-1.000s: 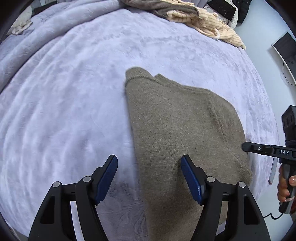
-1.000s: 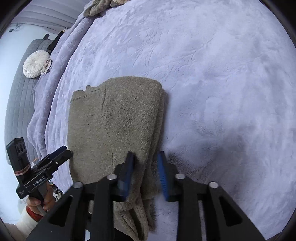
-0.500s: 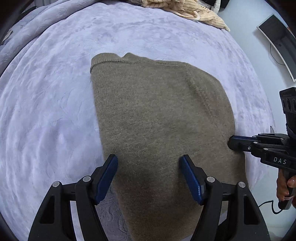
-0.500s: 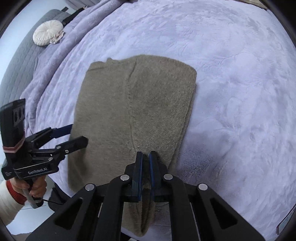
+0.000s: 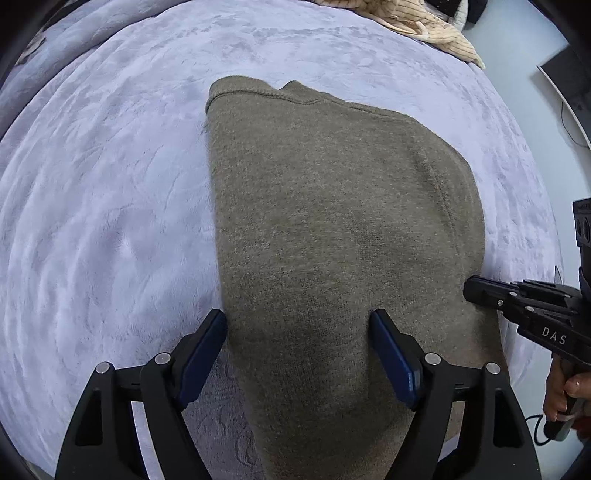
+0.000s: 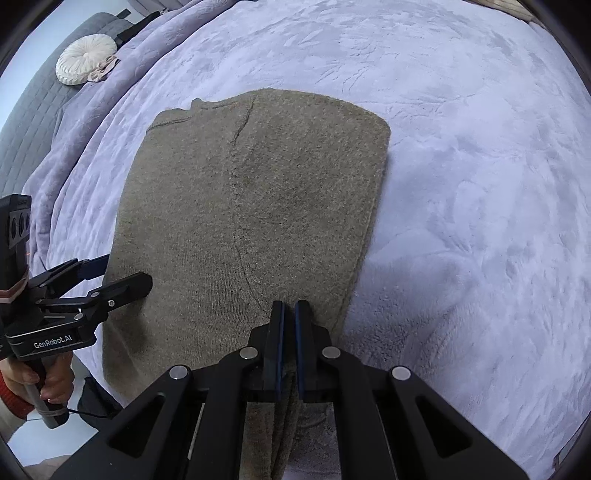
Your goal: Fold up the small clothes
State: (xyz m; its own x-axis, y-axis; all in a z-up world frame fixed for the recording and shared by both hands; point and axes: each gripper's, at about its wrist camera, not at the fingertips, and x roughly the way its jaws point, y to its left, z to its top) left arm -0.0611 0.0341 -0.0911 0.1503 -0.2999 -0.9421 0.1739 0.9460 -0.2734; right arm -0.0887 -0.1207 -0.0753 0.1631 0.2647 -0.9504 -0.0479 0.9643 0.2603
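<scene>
So I'm mid-fold on this olive-brown knitted sweater (image 5: 343, 236). It's lying flat on the bed, already narrowed into a long panel, with its near end hanging off the edge toward me. My right gripper (image 6: 287, 314) is pinched down tight on the near right edge of the knit, with a fold of the fabric squeezed between the blue pads. My left gripper (image 5: 299, 325) is spread wide with its fingers straddling the near left part of the sweater, one finger out over the blanket, not gripping anything yet. In the right camera its near finger looks right at the cloth, but I can't tell if it's actually pressing.

My guess is the next bit is getting the left one clamped on its own edge so both near corners are held, then carrying that end up toward the neckline to halve it. The knit looks thick and floppy, so I'd want both sides level or it'll skew.

Surface is a fluffy lavender fleece blanket (image 5: 103, 206) with an embossed pattern, soft enough that things sink in a little. Further back there's a cream ribbed garment (image 5: 417, 26) in a heap, and on the other side a round white pleated cushion (image 6: 85, 58) on a grey quilted cover (image 6: 33, 110).
</scene>
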